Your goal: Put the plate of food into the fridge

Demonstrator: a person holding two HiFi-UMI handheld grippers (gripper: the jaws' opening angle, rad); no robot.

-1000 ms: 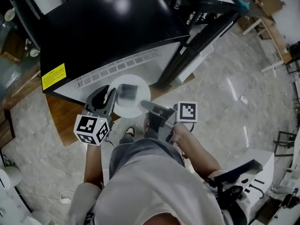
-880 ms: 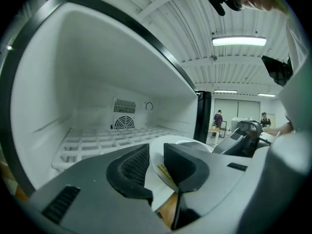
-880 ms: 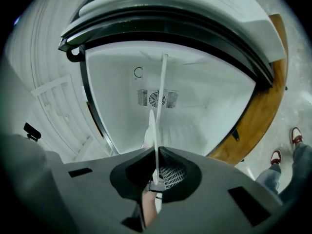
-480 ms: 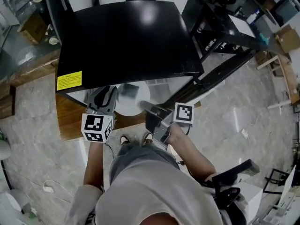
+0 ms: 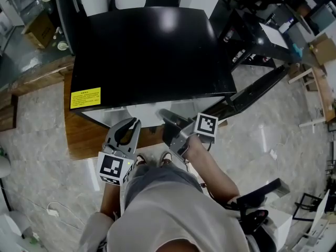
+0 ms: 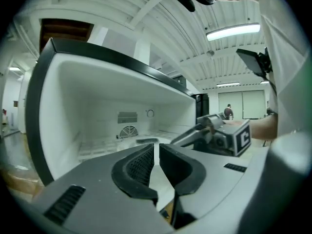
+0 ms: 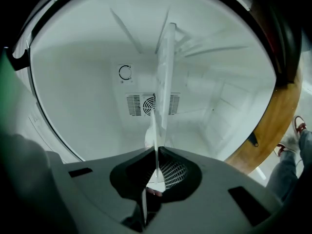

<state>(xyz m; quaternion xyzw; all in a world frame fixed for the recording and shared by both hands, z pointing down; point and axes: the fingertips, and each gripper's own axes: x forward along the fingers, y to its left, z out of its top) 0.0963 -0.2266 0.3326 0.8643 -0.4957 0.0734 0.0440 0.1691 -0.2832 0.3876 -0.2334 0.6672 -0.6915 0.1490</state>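
Note:
The white plate (image 7: 163,82) shows edge-on as a thin upright line in the right gripper view, its rim pinched in my right gripper (image 7: 156,172), which is shut on it. In the left gripper view the plate (image 6: 127,143) lies inside the white fridge compartment (image 6: 97,106) with a dark piece of food (image 6: 146,140) on it. In the head view the black fridge top (image 5: 147,51) hides it. My left gripper (image 6: 157,160) is pulled back at the fridge's mouth. Its jaws have just been closing with nothing between them, and only a slit remains. The right gripper (image 6: 214,130) reaches in beside it.
The fridge stands on a wooden base (image 5: 84,135) and carries a yellow label (image 5: 85,97) on its top. Its black door (image 5: 252,91) hangs open to the right. A fan grille (image 7: 153,104) sits in the back wall. The person's feet (image 5: 152,159) are close to the base.
The plate has gone deeper into the fridge, out of the head view. My left gripper has let go of its rim, drawn back toward the person and risen, jaws closing. The right gripper pushed forward.

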